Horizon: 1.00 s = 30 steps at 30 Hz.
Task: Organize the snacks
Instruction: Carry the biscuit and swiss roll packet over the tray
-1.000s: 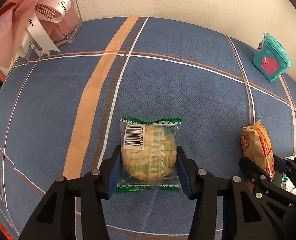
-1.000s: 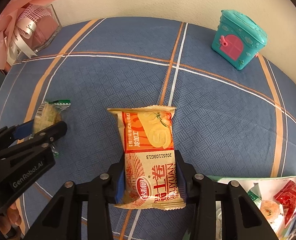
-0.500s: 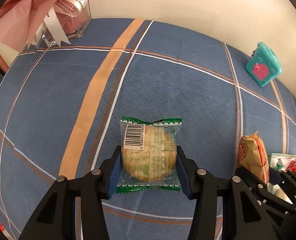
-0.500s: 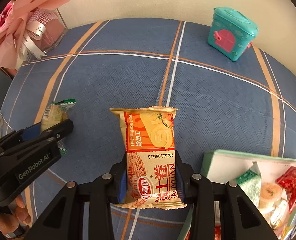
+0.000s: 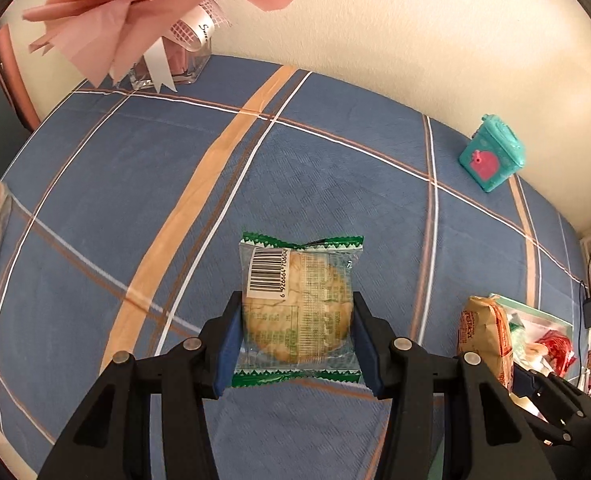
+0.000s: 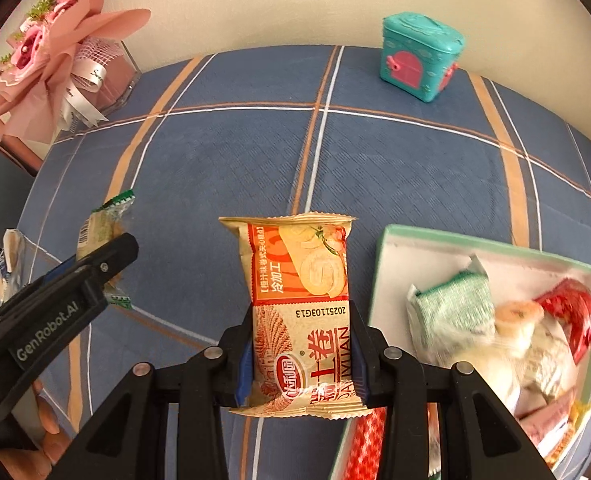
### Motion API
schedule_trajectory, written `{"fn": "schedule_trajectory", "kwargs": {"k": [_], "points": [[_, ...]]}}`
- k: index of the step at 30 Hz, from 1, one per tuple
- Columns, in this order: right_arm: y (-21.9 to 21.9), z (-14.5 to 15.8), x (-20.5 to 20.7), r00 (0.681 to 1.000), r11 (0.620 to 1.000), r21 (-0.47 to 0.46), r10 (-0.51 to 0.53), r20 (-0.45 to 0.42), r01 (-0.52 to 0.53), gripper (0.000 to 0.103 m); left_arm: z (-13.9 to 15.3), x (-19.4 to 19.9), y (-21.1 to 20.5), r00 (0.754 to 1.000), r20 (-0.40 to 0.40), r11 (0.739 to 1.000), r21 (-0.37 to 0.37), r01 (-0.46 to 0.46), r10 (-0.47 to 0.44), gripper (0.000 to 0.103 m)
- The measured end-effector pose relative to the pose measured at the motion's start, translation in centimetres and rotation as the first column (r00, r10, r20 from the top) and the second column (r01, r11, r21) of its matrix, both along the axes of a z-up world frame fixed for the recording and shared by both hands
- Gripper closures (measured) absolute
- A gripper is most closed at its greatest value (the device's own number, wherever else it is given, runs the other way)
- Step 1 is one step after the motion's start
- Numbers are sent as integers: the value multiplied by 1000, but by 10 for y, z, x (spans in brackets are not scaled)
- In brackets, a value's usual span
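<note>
- Left wrist view showed the left gripper (image 5: 297,340) with its fingers clamped on the flanks of a round biscuit pack (image 5: 297,312), green crimped ends pointing up and down the frame, held at centre above the blue plaid bench (image 5: 135,168).
- Right wrist view showed the right gripper (image 6: 301,356) with its fingers clamped on the lower half of an orange roll pack (image 6: 299,304), long axis running away from the fingers, up the frame.
- In that view the open snack box (image 6: 383,264) lay at the lower right, just beside the roll pack, with green, red and pale packets already inside.
- My judgement: the right hand was the nearer to the box, and the roll needed a short carry toward the right of the frame, then release over the free near-left corner.
- In the left wrist view the box sat at the far right edge, well apart from the biscuit, beyond the right gripper.
- A teal toy house (image 6: 419,60) and pink bouquet (image 6: 43,64) stood along the wall.
</note>
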State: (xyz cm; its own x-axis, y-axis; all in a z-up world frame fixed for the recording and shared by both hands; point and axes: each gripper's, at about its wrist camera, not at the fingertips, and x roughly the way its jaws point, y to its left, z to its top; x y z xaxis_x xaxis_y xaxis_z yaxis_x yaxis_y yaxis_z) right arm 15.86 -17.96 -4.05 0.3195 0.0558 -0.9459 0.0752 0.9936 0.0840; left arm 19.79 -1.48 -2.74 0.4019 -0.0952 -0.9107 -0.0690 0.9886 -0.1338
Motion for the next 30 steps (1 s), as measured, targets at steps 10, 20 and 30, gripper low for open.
{"fn": "schedule_trajectory", "kwargs": {"k": [10,20,30], "points": [[-14,17,-35,998,997,40,-61,34,60,62,25,-32,-14,999,22,999,-36,-29,30,51],[-45,39,-70,988,988,81,-137,74,131,62,44,-65,-61,999,51,997,-73,-6,9,51],[-113,54,-92,954,956,113,-283,98,272,62,57,-86,-117,993,92,995,-69,74,-68,51]]}}
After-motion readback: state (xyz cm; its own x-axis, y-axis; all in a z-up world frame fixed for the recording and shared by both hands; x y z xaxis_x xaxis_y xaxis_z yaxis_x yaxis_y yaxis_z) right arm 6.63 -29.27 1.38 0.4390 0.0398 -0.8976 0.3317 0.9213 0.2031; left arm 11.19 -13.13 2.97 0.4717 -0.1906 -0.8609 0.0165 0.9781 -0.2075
